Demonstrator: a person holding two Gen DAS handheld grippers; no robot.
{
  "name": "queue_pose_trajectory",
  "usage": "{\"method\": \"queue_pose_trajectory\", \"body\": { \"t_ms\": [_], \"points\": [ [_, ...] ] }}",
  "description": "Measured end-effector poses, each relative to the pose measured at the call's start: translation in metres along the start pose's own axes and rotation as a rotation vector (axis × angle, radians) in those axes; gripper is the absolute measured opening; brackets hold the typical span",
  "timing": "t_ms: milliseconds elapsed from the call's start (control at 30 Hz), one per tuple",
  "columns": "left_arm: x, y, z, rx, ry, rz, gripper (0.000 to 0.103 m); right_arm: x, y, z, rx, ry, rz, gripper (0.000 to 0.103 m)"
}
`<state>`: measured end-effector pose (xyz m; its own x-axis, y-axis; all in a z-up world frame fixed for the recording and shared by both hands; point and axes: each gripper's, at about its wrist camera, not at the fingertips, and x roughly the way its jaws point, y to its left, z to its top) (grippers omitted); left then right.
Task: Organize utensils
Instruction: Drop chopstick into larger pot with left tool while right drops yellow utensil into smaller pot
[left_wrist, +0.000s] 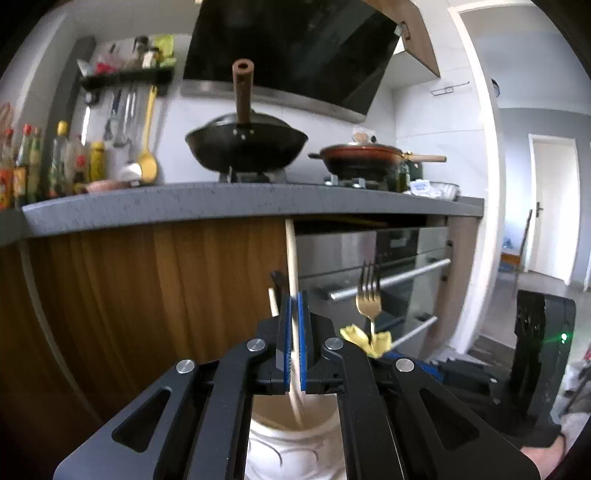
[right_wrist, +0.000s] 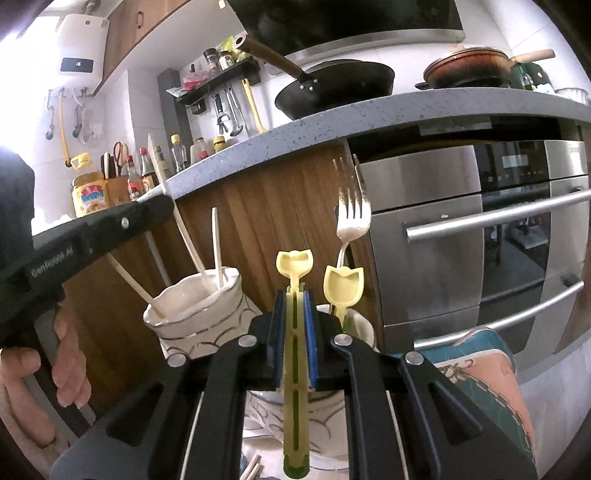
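My left gripper (left_wrist: 294, 300) is shut on a cream chopstick (left_wrist: 291, 258) that stands upright, its lower end inside a white cup (left_wrist: 295, 435) below the jaws. In the right wrist view this cup (right_wrist: 195, 314) has gold lines and holds other chopsticks (right_wrist: 217, 247); a hand (right_wrist: 66, 369) holds the left gripper (right_wrist: 162, 206) above it. My right gripper (right_wrist: 295, 295) is shut on a yellow-green utensil with a tulip-shaped top (right_wrist: 294, 264). Behind it a second cup (right_wrist: 360, 325) holds a like utensil (right_wrist: 343, 284) and a fork (right_wrist: 352, 214), which also shows as fork (left_wrist: 368, 291).
A grey worktop (left_wrist: 221, 206) runs above, carrying a black wok (left_wrist: 245, 147), a red pan (left_wrist: 362, 155) and bottles (left_wrist: 59, 162). A steel oven (right_wrist: 480, 229) with bar handles stands right. A patterned cloth (right_wrist: 484, 373) lies lower right. A black device (left_wrist: 543, 350) stands on the floor.
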<state>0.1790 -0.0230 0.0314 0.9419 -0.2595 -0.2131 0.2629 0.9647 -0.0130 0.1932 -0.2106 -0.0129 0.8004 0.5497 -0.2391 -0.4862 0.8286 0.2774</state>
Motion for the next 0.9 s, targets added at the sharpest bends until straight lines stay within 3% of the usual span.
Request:
{"method": "queue_pose_trajectory", "body": {
  "t_ms": [267, 400, 600, 900],
  "points": [
    [-0.003, -0.001, -0.002, -0.001, 0.032, -0.013, 0.004, 0.007, 0.005, 0.018, -0.001, -0.053, -0.014, 0.010],
    [-0.008, -0.001, -0.002, -0.017, 0.030, -0.036, 0.010, 0.020, 0.012, 0.023, -0.018, -0.070, -0.022, 0.010],
    [-0.017, -0.001, 0.000, -0.017, 0.019, -0.060, 0.010, 0.036, 0.017, 0.018, -0.055, -0.067, -0.055, 0.010],
    [-0.020, -0.003, -0.008, -0.021, 0.023, -0.086, 0.010, 0.022, 0.010, 0.009, -0.032, -0.063, -0.063, 0.010]
  ]
}}
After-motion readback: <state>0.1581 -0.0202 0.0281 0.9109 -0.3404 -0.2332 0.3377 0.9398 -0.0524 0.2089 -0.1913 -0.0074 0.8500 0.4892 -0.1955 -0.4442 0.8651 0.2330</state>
